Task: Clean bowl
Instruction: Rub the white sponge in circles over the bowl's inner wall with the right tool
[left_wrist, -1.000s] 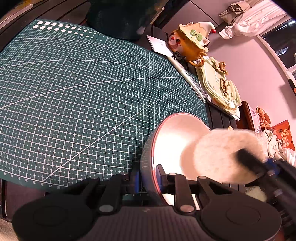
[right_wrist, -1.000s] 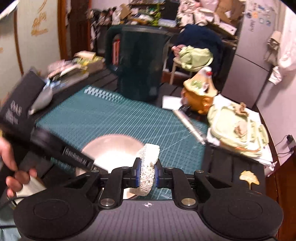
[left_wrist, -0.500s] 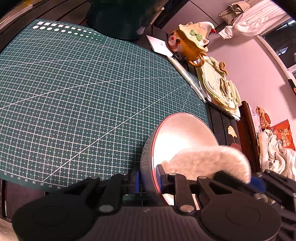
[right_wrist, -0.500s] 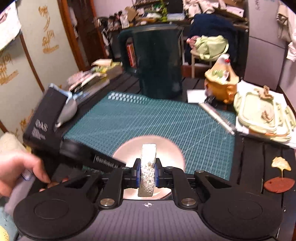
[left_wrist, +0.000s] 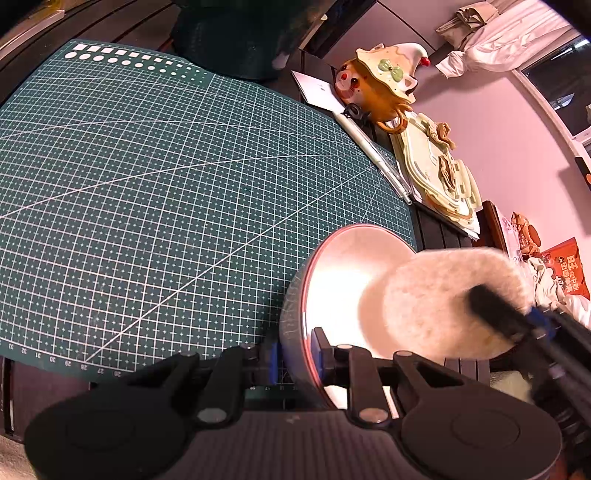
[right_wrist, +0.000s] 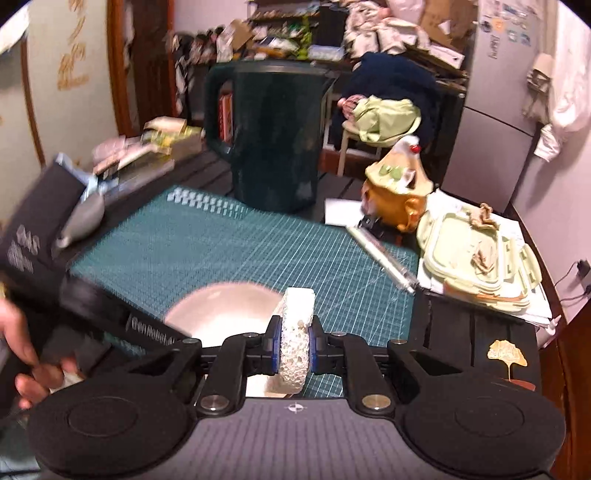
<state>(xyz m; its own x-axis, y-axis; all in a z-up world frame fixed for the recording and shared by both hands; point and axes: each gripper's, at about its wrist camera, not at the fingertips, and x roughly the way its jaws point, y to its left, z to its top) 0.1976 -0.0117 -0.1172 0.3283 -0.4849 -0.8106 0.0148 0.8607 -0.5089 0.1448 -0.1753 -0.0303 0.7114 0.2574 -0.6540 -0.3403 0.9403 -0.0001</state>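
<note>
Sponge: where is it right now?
The sponge is clamped in the right gripper, low and central in the right wrist view. In the left wrist view it sits at the right side of the bowl, over the mat's corner.

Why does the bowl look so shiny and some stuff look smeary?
Left wrist view: lamp glare washes out the inside of the bowl, and the sponge plus the right claw are motion-smeared. Right wrist view: the cutting mat and the left claw blur, while the sponge stays sharp; straight edges bend near the borders.
</note>
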